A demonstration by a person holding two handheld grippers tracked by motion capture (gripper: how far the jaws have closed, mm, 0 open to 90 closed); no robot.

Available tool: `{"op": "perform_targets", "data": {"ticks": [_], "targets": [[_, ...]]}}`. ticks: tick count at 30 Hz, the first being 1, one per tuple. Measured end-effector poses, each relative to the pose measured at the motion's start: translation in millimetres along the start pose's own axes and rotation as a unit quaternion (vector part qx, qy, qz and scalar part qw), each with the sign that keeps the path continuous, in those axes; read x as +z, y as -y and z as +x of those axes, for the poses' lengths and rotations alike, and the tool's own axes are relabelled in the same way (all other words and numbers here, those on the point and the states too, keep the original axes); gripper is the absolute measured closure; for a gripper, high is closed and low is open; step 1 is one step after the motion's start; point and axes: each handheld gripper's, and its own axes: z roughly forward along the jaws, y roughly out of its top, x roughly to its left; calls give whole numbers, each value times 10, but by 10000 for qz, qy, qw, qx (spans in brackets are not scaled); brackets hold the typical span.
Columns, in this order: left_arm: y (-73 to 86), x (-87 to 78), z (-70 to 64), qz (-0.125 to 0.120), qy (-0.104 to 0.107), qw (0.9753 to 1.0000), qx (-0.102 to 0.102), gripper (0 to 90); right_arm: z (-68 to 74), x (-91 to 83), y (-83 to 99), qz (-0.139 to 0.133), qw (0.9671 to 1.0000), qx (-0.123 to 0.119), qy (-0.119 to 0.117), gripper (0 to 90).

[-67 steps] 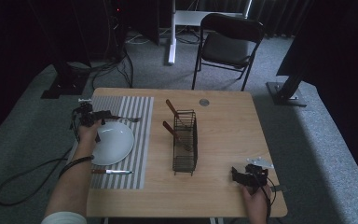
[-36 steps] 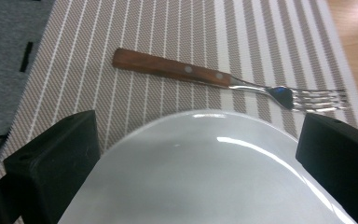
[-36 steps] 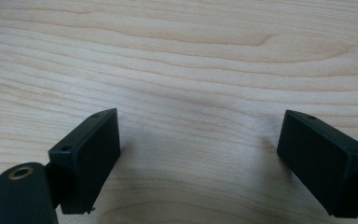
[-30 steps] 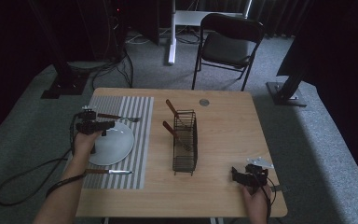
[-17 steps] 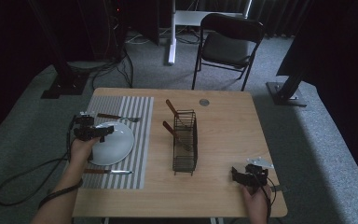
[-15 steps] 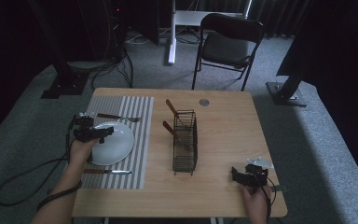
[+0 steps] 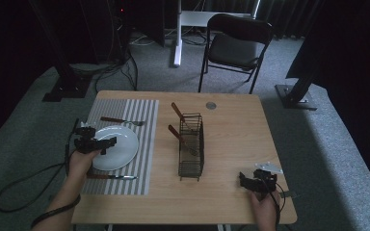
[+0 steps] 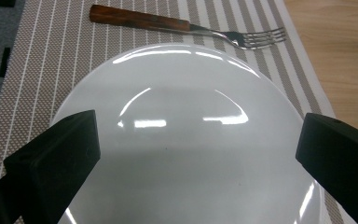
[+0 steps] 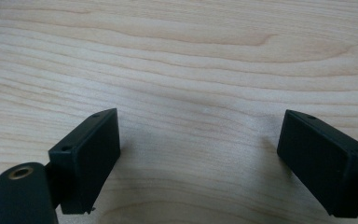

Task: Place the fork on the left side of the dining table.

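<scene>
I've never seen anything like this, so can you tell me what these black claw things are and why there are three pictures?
A person sits at a wooden table holding a hand-held claw, called a gripper, in each hand. One picture looks down from above. The other two come from small cameras riding on the claws. The left gripper hangs open over a white plate on a striped mat, with a fork beyond it and a knife nearer the person. The right gripper sits open over bare wood. In the middle, a wire basket holds wooden-handled utensils. Nothing is held.

Dim, murky high view; sharp gripper views, with overhead glare streaking the plate (image 8: 182, 140).
</scene>
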Motion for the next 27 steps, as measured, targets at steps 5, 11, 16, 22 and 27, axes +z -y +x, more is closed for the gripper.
{"op": "perform_targets", "data": {"ticks": [5, 11, 16, 22, 27], "targets": [[100, -59, -33, 23, 176, 9998, 13, 0, 0, 0, 0, -1, 10000, -2, 1, 127], [213, -142, -41, -113, 278, 9995, -13, 0, 0, 0, 0, 0, 10000, -2, 0, 127], [290, -201, -82, -122, 278, 9995, 117, 0, 0, 0, 0, 0, 10000, -3, 1, 127], [401, -314, -140, -165, 134, 9993, 312, 0, 0, 0, 0, 1, 10000, -1, 0, 127], [494, -373, -158, -207, 149, 9992, 322, 0, 0, 0, 0, 1, 10000, 0, 0, 127]]}}
